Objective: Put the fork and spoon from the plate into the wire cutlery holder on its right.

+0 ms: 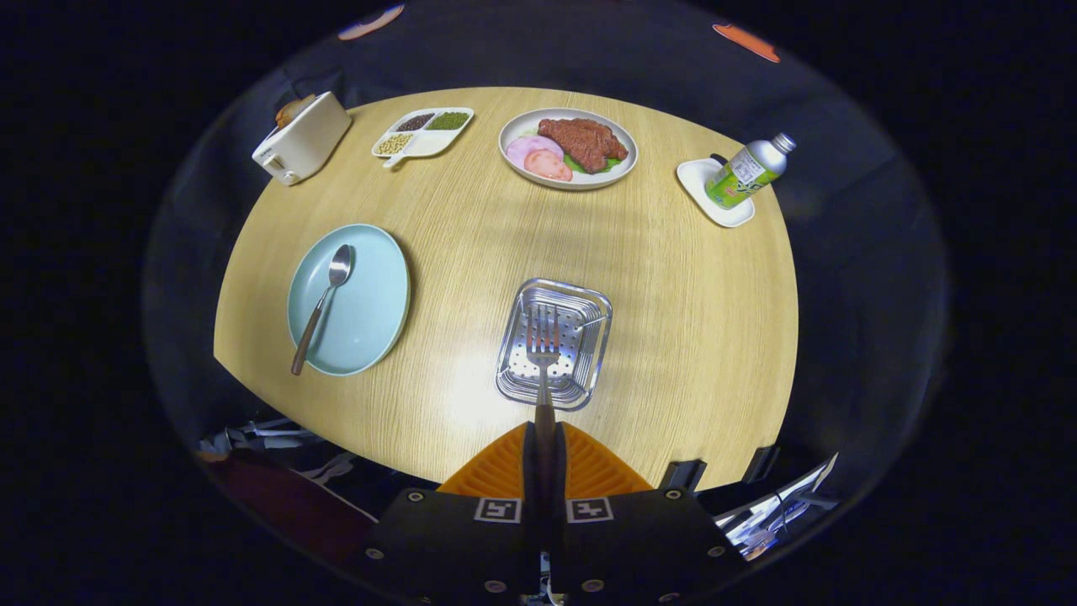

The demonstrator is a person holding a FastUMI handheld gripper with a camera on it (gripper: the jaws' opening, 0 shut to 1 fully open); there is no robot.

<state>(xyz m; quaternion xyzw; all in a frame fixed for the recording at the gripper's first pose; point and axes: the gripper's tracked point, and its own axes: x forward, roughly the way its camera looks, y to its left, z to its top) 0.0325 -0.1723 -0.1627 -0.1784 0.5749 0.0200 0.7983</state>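
My gripper (544, 438) is shut on the fork (543, 345), clamping its handle between both fingers. The fork points straight ahead, its tines held over the metal cutlery holder (589, 303), a shiny perforated basket just ahead of the fingers on the wooden table. To the left of the holder lies the light blue plate (370, 311). The spoon (324, 303) rests on that plate, bowl pointing away from me and brown handle reaching over the near rim.
Across the round wooden table (673, 278) stand a white toaster (301, 139), a divided dish of beans (422, 132), a plate of meat (569, 147), and a green bottle (747, 171) lying on a small white tray (698, 181).
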